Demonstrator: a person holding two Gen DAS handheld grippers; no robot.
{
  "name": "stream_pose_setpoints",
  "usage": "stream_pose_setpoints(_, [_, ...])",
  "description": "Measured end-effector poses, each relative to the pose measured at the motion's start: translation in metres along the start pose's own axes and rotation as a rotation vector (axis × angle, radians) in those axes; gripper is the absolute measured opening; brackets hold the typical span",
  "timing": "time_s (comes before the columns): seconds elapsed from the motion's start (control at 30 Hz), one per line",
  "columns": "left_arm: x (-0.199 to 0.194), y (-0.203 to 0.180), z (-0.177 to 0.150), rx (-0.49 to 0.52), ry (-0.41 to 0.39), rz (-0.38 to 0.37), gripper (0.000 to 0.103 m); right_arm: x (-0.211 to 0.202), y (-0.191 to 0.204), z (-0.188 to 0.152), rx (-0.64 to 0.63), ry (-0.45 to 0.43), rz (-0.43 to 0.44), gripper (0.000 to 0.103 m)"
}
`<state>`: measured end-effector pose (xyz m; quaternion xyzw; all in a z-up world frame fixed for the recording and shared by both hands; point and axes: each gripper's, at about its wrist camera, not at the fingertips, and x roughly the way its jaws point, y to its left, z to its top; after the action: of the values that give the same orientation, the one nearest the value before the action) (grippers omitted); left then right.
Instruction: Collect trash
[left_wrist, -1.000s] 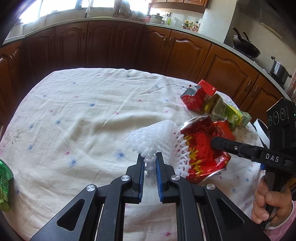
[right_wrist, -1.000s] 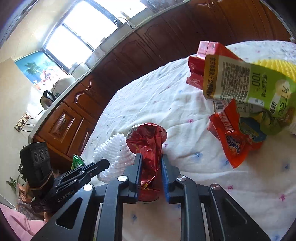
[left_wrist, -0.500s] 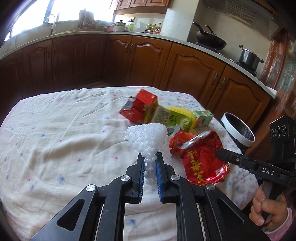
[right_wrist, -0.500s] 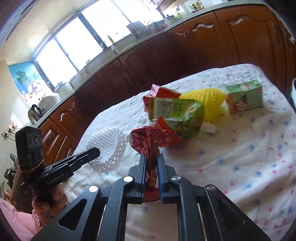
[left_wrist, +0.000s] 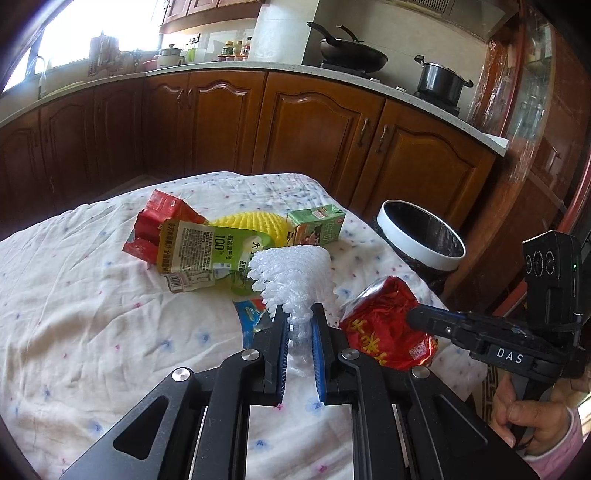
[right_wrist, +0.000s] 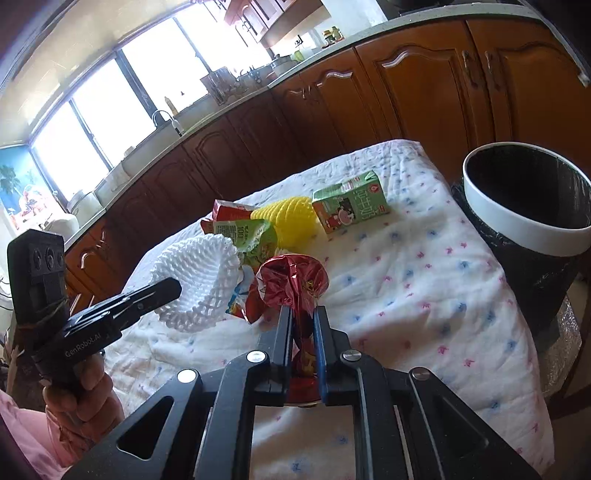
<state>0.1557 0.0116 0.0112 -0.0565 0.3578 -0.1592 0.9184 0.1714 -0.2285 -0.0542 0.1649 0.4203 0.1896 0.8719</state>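
Over the last second both loads have swung across the table (left_wrist: 92, 332) toward its far corner, bringing the white-rimmed trash bin (left_wrist: 421, 240) into view beside that corner, so by my reading the carry is nearly done and the drop comes next. The left claw (left_wrist: 298, 325) is clamped on the stem of the white foam fruit net (left_wrist: 295, 273), a flared, springy mesh held clear of the cloth. The right claw (right_wrist: 303, 325) pinches the crumpled red foil wrapper (right_wrist: 293, 280), shiny and creased, also lifted.
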Motion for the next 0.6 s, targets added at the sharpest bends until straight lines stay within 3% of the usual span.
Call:
stream_pose_setpoints(0.13, [0.001,-0.001,0.002,-0.013,0.002,0.019,0.011,0.004,0.002,0.0,0.003,0.02,0.067,0.017])
stream_pose_setpoints(0.27, [-0.001,-0.003,0.001,-0.023,0.001,0.033,0.011,0.016,0.007,0.004,-0.019,0.04,0.076,0.022])
stream_pose_setpoints(0.33, [-0.001,-0.003,0.001,-0.025,0.001,0.035,0.011,0.021,0.006,0.005,-0.026,0.062,0.069,0.043])
stream_pose_setpoints(0.37, [0.0,-0.003,0.002,-0.026,0.001,0.036,0.011,0.025,0.007,0.005,-0.028,0.08,0.072,0.047])
stream_pose_setpoints(0.47, [0.0,-0.002,0.003,-0.033,0.0,0.033,0.011,0.033,0.008,0.005,-0.029,0.127,0.113,0.048])
stream_pose_setpoints(0.6, [0.0,-0.001,0.006,-0.034,-0.007,0.031,0.011,0.037,0.015,0.011,-0.065,0.164,0.068,0.054])
